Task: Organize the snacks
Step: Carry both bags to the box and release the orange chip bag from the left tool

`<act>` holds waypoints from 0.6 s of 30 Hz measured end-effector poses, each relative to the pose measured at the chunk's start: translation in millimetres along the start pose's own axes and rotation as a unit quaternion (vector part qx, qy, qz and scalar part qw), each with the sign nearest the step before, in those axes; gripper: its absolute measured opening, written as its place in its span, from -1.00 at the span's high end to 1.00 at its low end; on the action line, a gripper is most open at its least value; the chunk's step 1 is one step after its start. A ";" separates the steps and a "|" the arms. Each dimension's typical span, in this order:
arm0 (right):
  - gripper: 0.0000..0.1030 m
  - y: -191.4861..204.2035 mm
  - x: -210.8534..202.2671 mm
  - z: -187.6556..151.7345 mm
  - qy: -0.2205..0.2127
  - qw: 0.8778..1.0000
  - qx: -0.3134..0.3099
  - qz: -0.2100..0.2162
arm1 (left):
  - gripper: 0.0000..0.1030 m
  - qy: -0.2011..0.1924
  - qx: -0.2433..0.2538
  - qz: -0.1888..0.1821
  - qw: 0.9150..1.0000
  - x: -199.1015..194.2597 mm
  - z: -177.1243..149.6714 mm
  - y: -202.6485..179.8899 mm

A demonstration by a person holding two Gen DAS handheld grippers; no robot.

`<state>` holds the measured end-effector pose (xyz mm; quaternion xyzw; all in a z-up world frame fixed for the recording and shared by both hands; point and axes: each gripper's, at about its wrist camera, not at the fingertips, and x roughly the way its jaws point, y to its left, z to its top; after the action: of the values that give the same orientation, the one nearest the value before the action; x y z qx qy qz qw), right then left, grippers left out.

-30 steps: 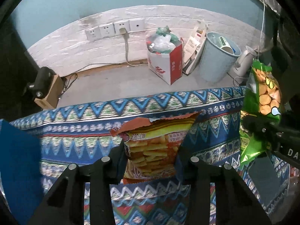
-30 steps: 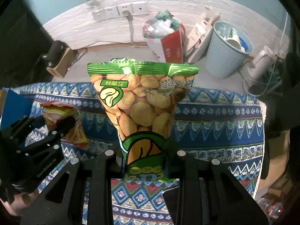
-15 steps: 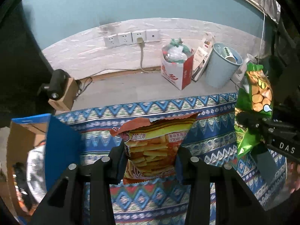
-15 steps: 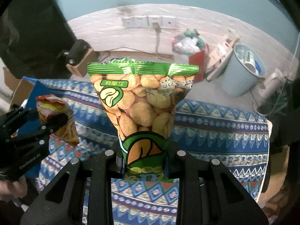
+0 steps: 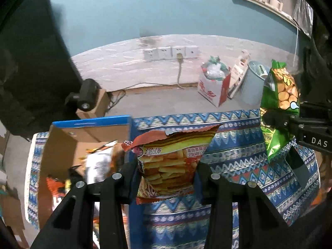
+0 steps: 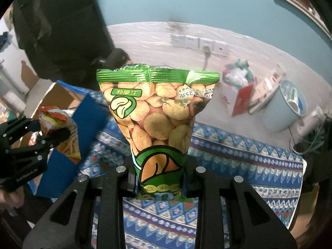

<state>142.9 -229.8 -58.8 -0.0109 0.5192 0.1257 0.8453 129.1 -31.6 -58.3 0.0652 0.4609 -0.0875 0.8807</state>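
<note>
The left hand-held gripper (image 5: 168, 178) is closed on the lower part of an orange foil bag of crisp sticks (image 5: 172, 159), and the bag stands upright between its two fingers, with the torn top edge pointing up and away. The right hand-held gripper (image 6: 160, 178) is closed in the same way on the bottom of a green foil bag of roasted beans (image 6: 157, 116), which also stands upright with its long axis going up from the jaws. Both bags are held in the air above the tabletop, which is covered by a blue patterned cloth (image 5: 238, 155).

The place for the snacks seems to be the open cardboard box with blue outer walls (image 5: 91, 132). It sits at the left end of the tabletop, and some other snack packets (image 5: 97, 161) already lie inside it. In the left wrist view the box opening is just to the left of the orange bag, so close that the blue wall almost meets the bag's left edge. In the right wrist view the box (image 6: 62, 97) is far on the left, behind the left hand-held gripper (image 6: 49, 137), and well apart from the green bag.

So I judge that the left one is clearly nearer to the box. Its coming move is a short shift to the left and then down over the opening. The right one has to cross more of the tabletop, and it should probably wait until the left one is out of the way.
</note>
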 end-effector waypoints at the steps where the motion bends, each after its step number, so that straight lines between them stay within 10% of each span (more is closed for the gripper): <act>1: 0.47 6.5 -0.2 2.1 -0.001 1.000 -0.006 0.003 | 0.17 -0.003 -0.003 0.003 1.000 -2.7 -1.9 7.2; 18: 0.47 115.1 8.6 31.9 -0.004 0.996 -0.077 0.050 | 0.17 0.001 -0.053 0.026 0.998 -17.6 -43.2 87.9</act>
<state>148.7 -111.8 -38.8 -0.0494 0.5042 0.2077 0.8368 103.4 64.4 -65.3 0.0300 0.4642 -0.0402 0.8843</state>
